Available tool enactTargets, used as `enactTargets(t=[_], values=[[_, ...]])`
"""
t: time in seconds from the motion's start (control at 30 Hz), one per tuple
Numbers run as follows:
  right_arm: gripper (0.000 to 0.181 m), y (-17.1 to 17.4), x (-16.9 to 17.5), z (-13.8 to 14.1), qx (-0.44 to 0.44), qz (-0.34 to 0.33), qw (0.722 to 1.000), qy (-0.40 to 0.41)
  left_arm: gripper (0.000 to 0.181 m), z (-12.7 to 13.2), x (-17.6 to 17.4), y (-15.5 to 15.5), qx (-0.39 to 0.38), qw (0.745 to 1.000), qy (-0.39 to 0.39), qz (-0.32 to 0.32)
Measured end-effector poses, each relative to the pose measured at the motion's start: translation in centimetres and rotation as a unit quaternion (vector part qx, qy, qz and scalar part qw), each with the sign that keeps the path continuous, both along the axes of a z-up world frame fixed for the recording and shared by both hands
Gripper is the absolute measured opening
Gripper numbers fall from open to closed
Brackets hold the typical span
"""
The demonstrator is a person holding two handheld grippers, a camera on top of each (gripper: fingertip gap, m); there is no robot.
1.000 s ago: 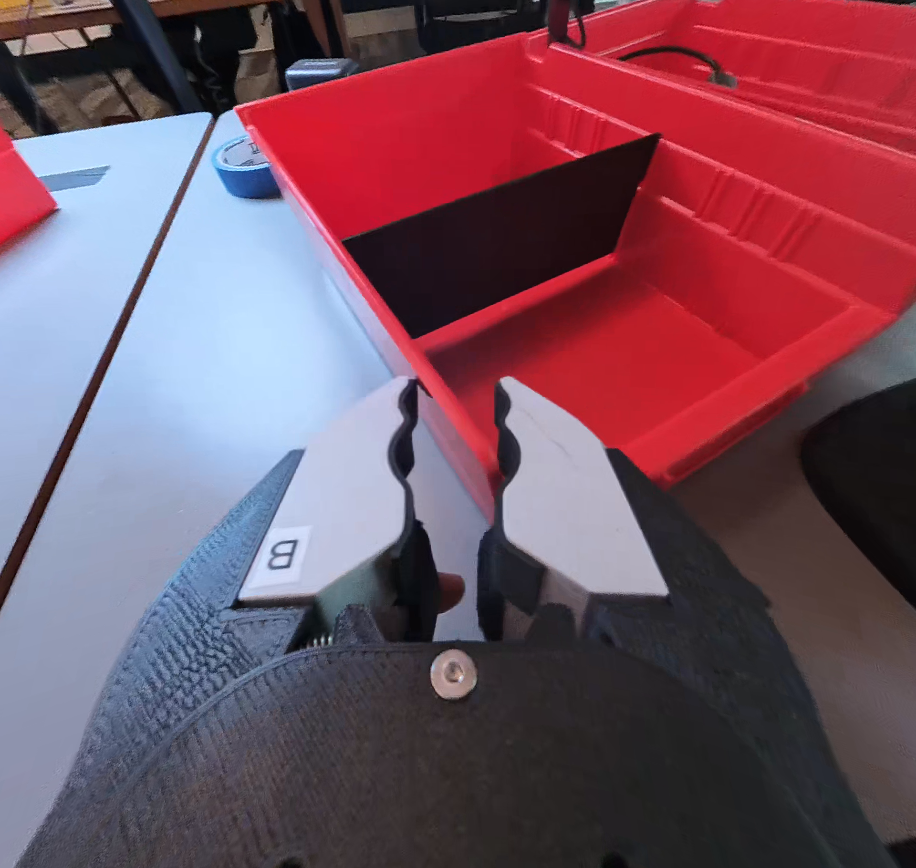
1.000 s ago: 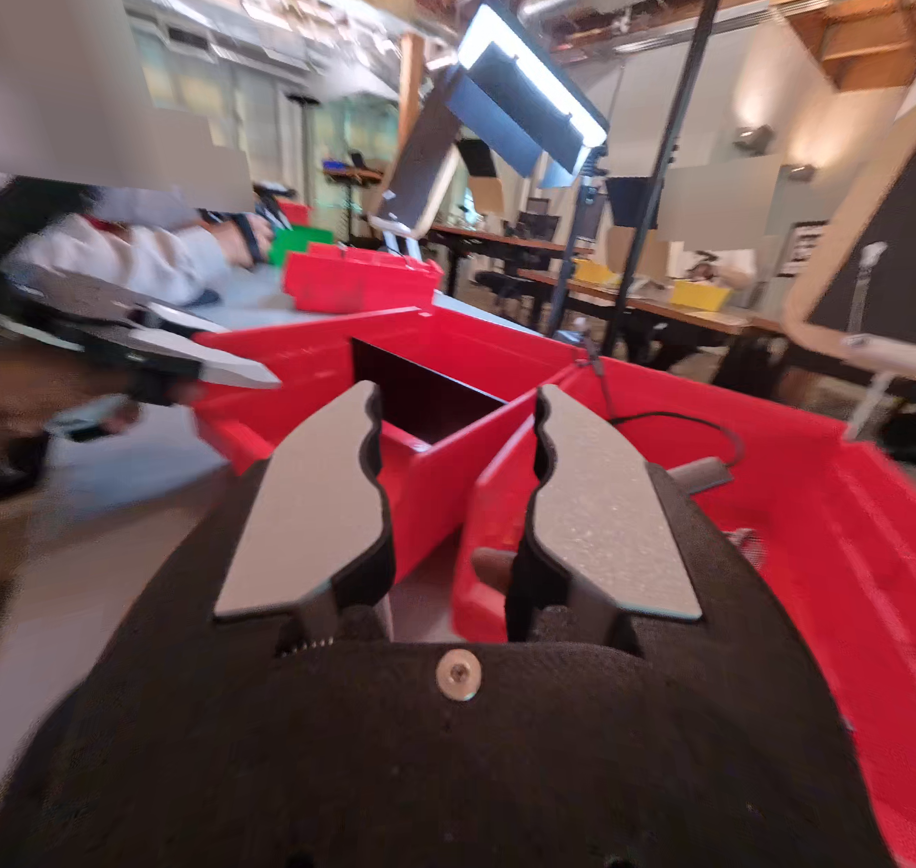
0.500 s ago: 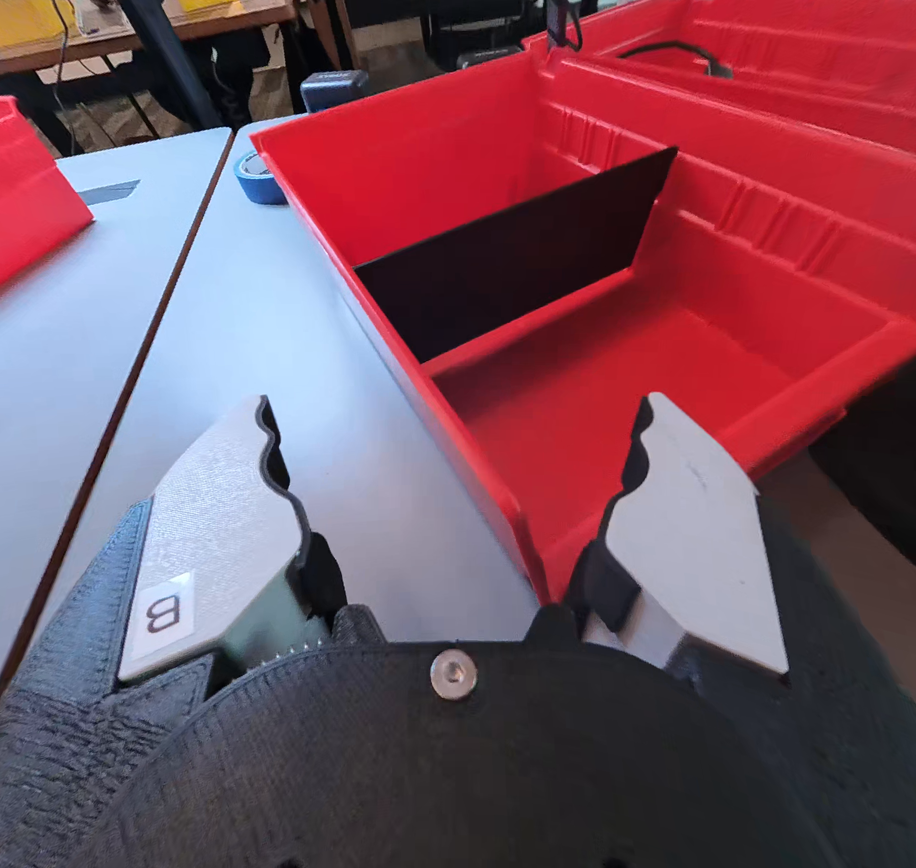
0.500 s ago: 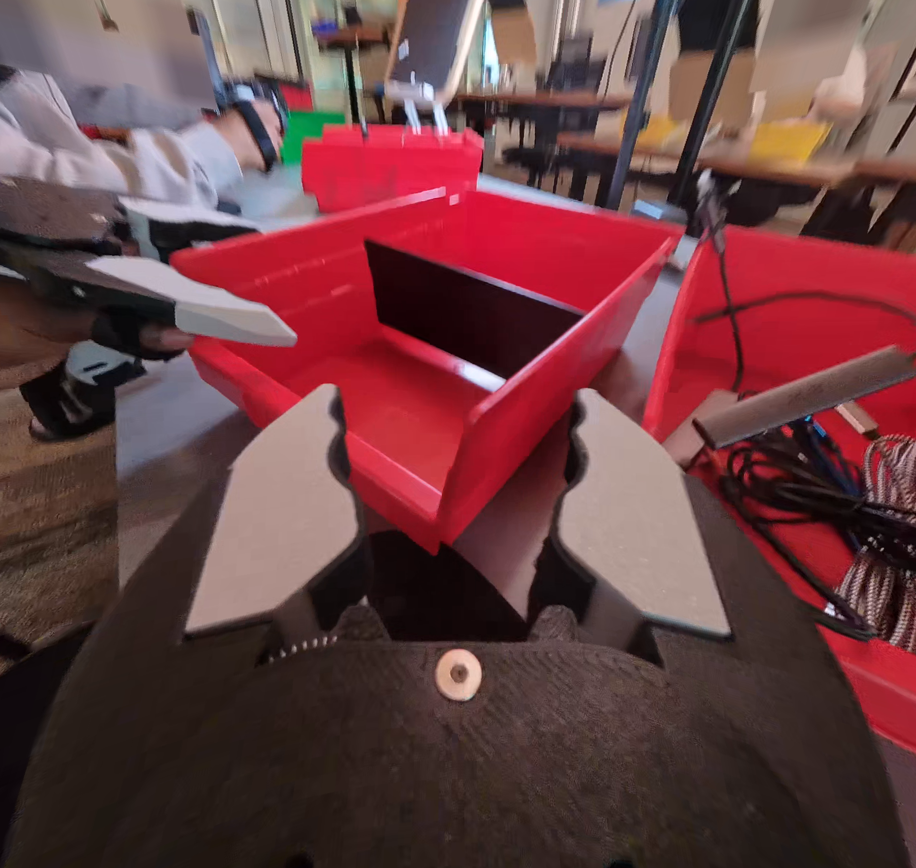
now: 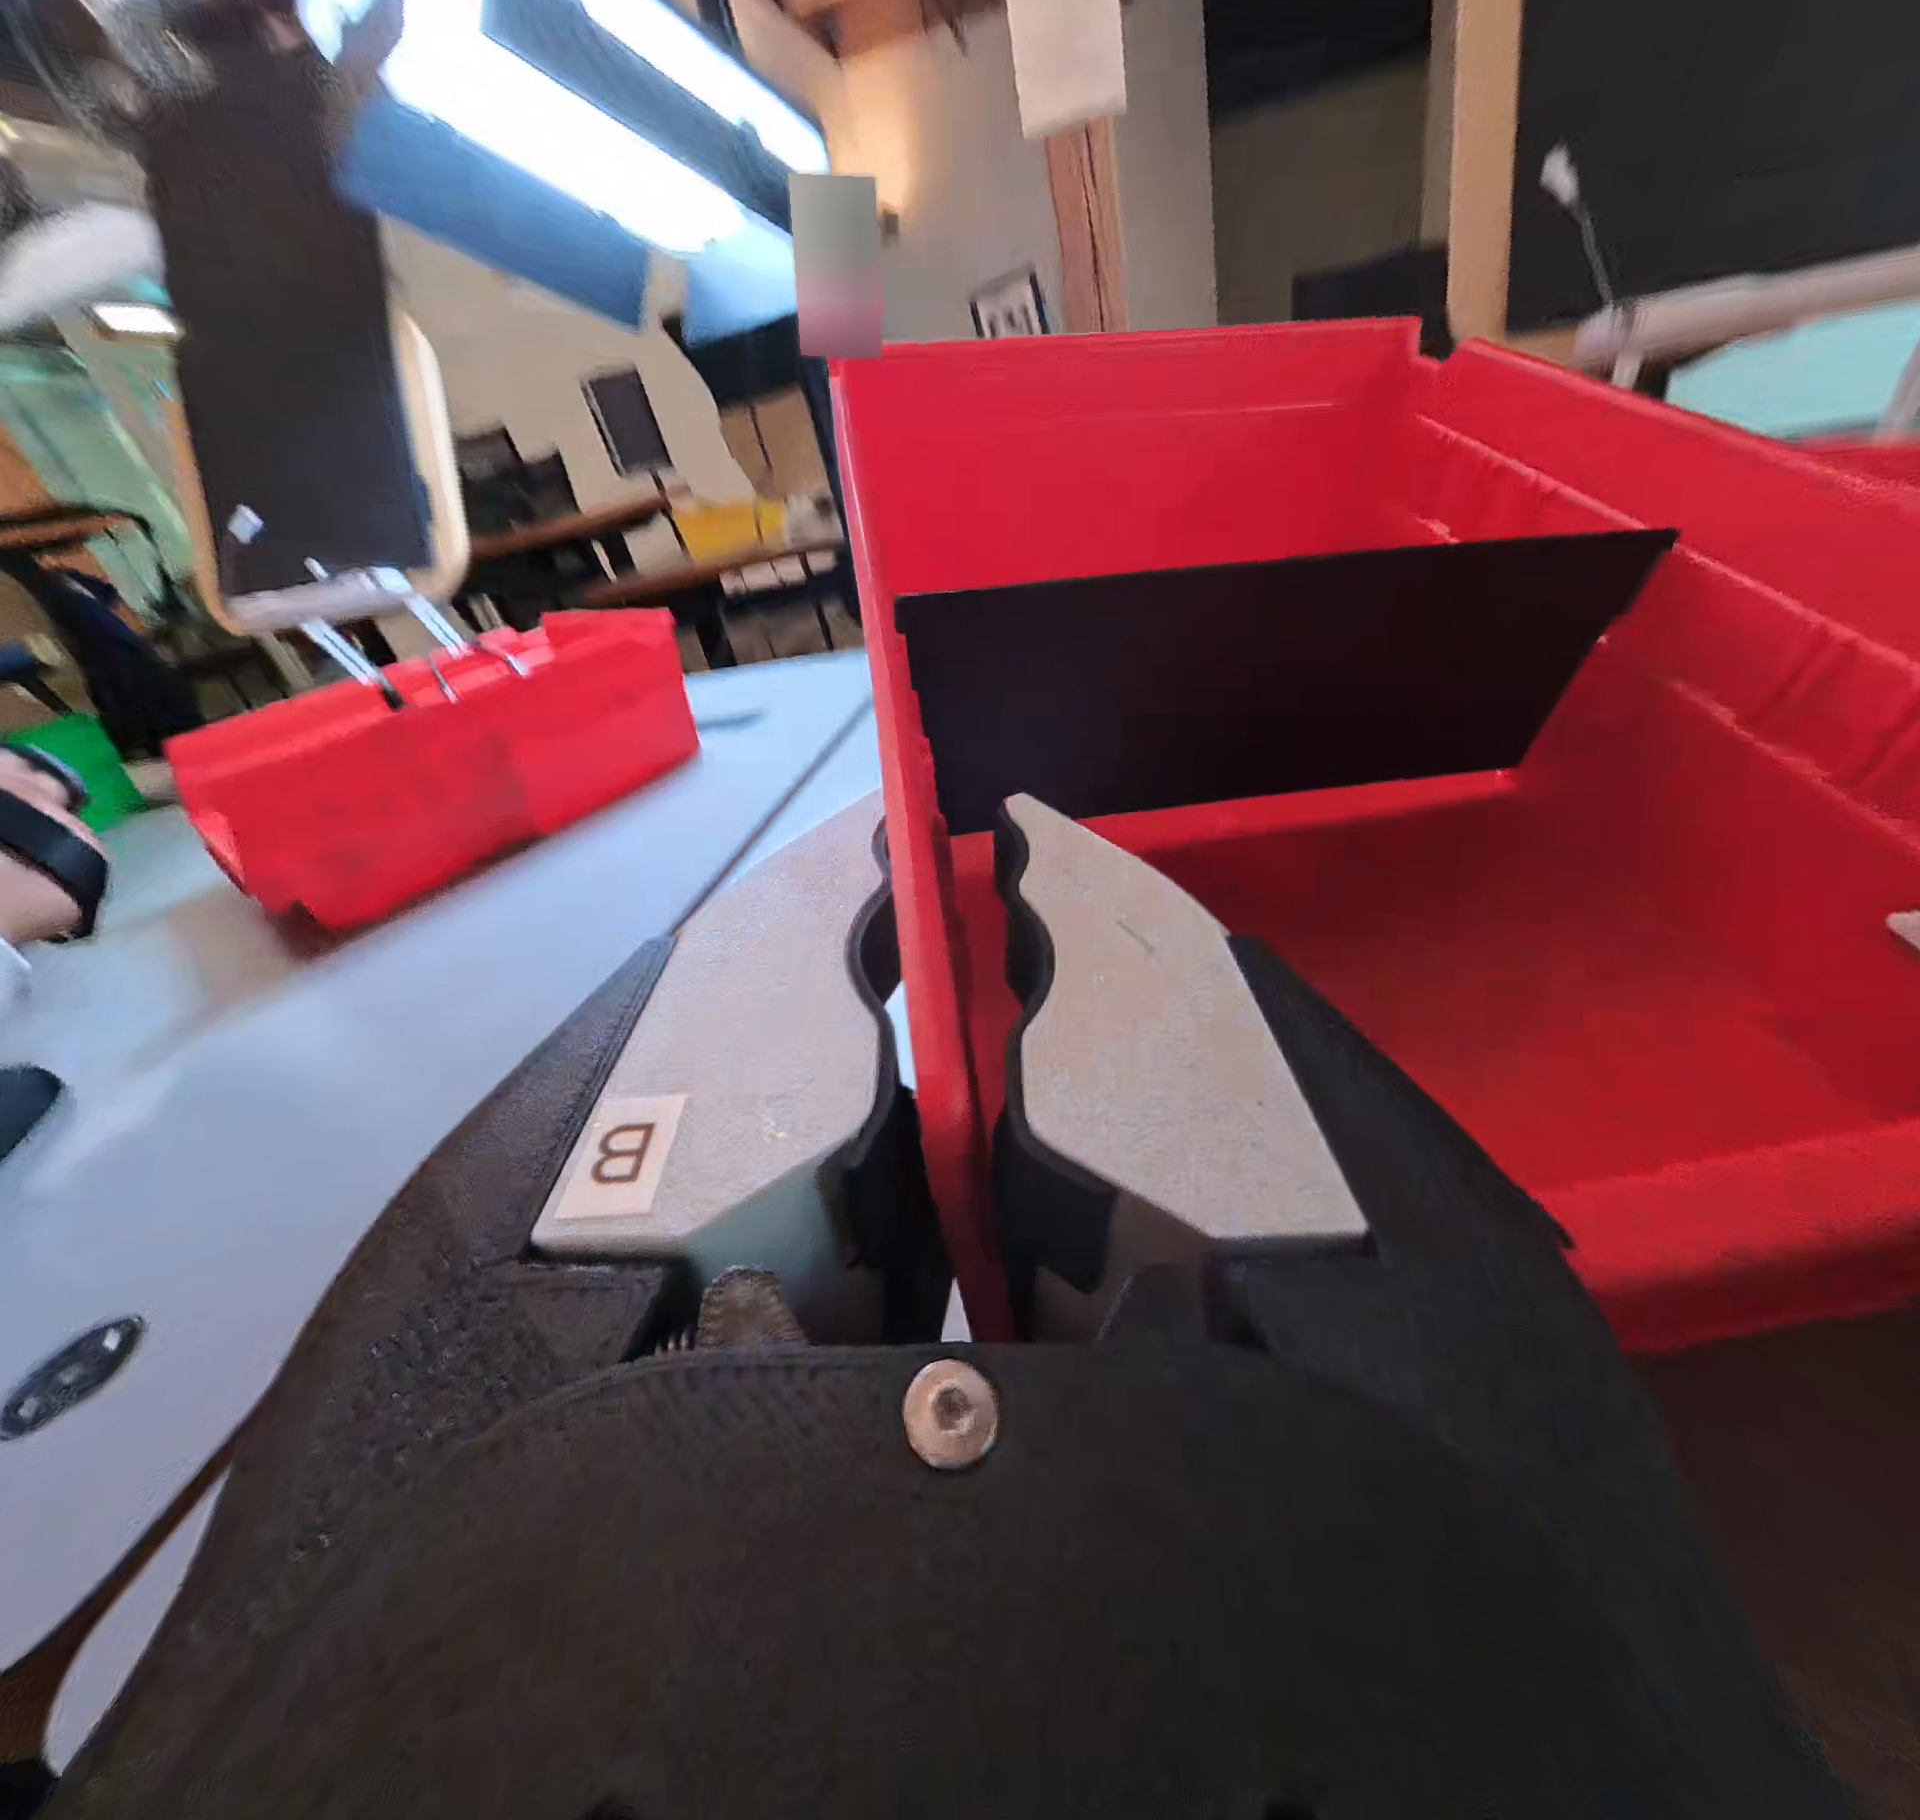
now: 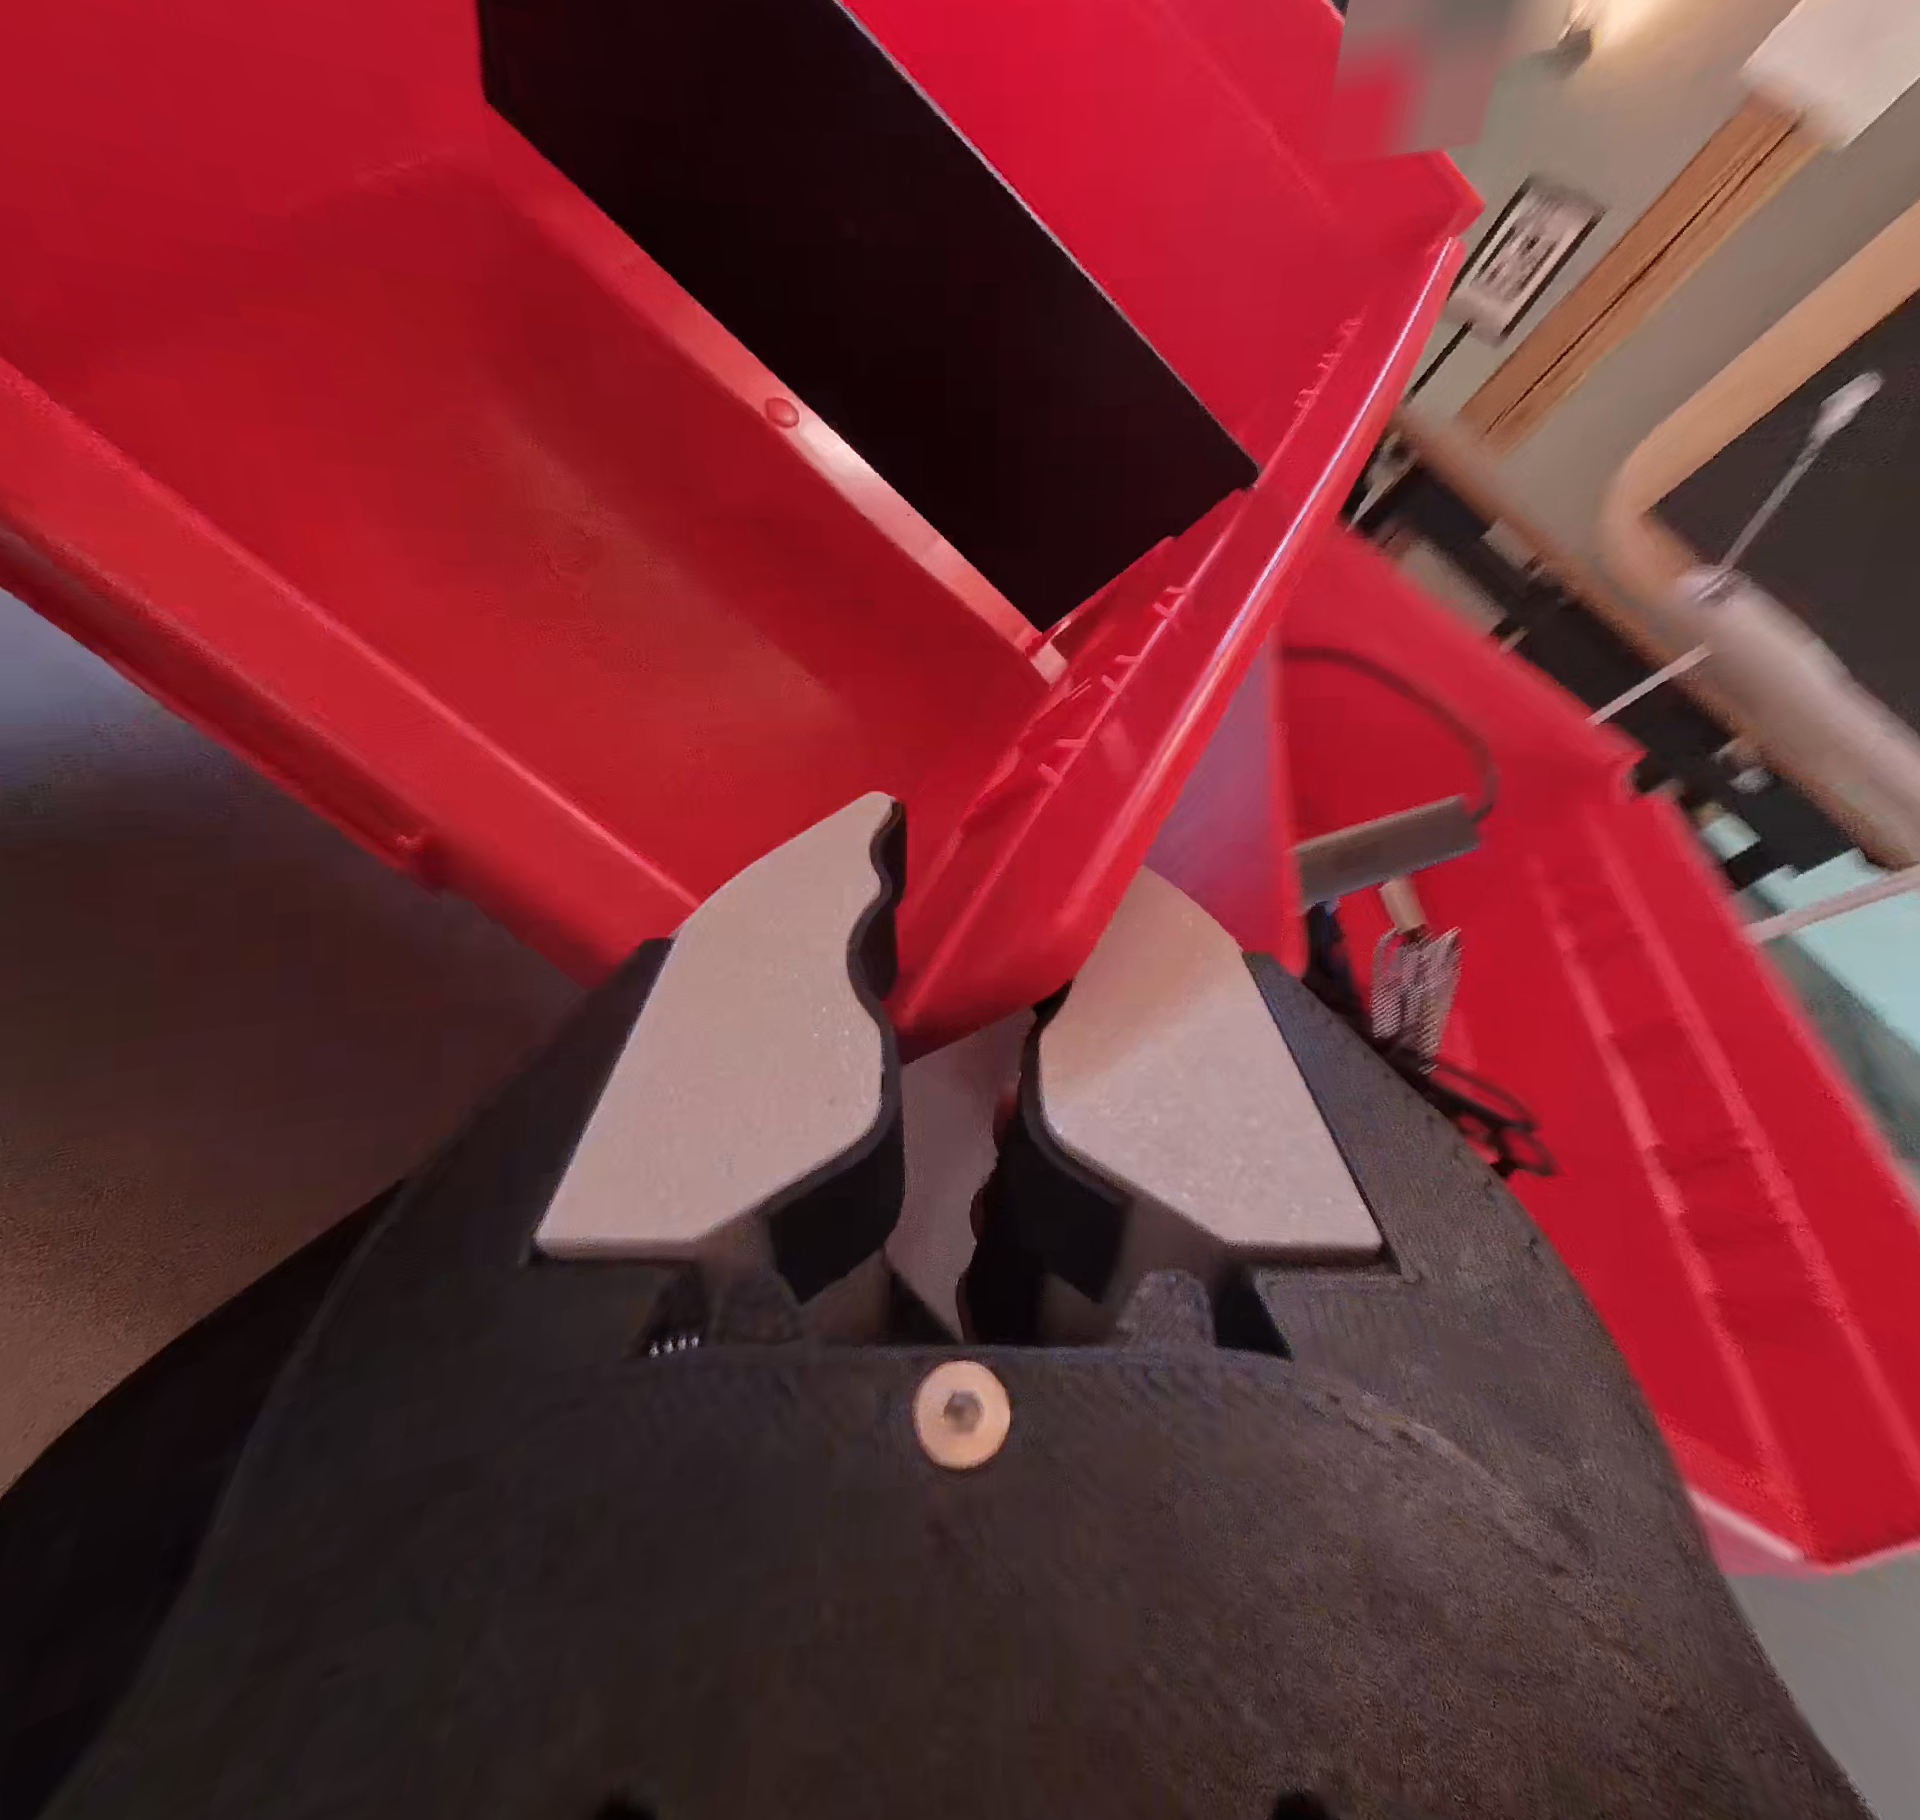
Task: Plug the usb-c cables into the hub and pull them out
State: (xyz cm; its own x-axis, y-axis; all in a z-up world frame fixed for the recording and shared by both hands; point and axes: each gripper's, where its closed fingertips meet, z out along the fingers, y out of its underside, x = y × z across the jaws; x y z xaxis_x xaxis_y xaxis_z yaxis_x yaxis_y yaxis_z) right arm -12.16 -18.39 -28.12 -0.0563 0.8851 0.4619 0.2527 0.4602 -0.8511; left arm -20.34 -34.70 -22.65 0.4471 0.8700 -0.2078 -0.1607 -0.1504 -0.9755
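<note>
Left wrist view: left gripper (image 5: 940,923) is pinching the red bin (image 5: 1558,991) wall; right gripper (image 6: 971,923) is clamping its near corner. Judged step: repositioning the bin; cables (image 6: 1475,1116) are awaiting pickup.

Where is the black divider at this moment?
In both wrist views the black divider stands across the red bin, beyond the left gripper.

right tongs' (image 6: 961,939) far fingertip hidden behind red bin (image 6: 520,420); second bin (image 6: 1714,1147) blurred, cables (image 6: 1475,1116) indistinct
</note>
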Motion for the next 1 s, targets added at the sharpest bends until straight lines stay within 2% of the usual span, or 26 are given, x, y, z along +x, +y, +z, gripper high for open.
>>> enactTargets(t=[0.13, 0.2, 0.3, 0.43, 0.6, 0.73, 0.87, 1.0], values=[[0.018, 0.5, 1.5, 5.2, 0.017, 0.006, 0.995, 0.101, 0.011, 5.8, 3.0, -0.2, 0.036, 0.994, 0.098, 0.019], [0.017, 1.5, 2.7, 7.4, 0.011, -0.002, 0.991, 0.136, 0.011, 8.1, 4.4, 0.8, 0.047, 0.991, 0.125, 0.008], [0.016, 4.6, 5.2, 9.9, 0.001, -0.033, 0.984, 0.177, 0.012, 10.8, 6.4, 4.3, 0.061, 0.985, 0.155, -0.035], [0.015, 10.9, 9.4, 11.4, 0.028, -0.11, 0.974, 0.198, 0.014, 12.6, 9.4, 11.2, 0.094, 0.973, 0.173, -0.118], [0.014, 19.5, 16.4, 12.0, 0.044, -0.215, 0.954, 0.202, 0.016, 13.6, 13.6, 21.7, 0.115, 0.952, 0.167, -0.23], [0.014, 25.7, 22.0, 11.7, 0.042, -0.291, 0.939, 0.18, 0.02, 13.3, 17.4, 30.2, 0.109, 0.929, 0.14, -0.325], [0.014, 30.5, 26.0, 10.3, 0.036, -0.336, 0.931, 0.136, 0.023, 11.4, 20.1, 36.8, 0.099, 0.913, 0.091, -0.385], [0.014, 34.0, 28.6, 7.6, 0.03, -0.362, 0.928, 0.077, 0.026, 8.0, 21.8, 41.4, 0.081, 0.905, 0.037, -0.416]])
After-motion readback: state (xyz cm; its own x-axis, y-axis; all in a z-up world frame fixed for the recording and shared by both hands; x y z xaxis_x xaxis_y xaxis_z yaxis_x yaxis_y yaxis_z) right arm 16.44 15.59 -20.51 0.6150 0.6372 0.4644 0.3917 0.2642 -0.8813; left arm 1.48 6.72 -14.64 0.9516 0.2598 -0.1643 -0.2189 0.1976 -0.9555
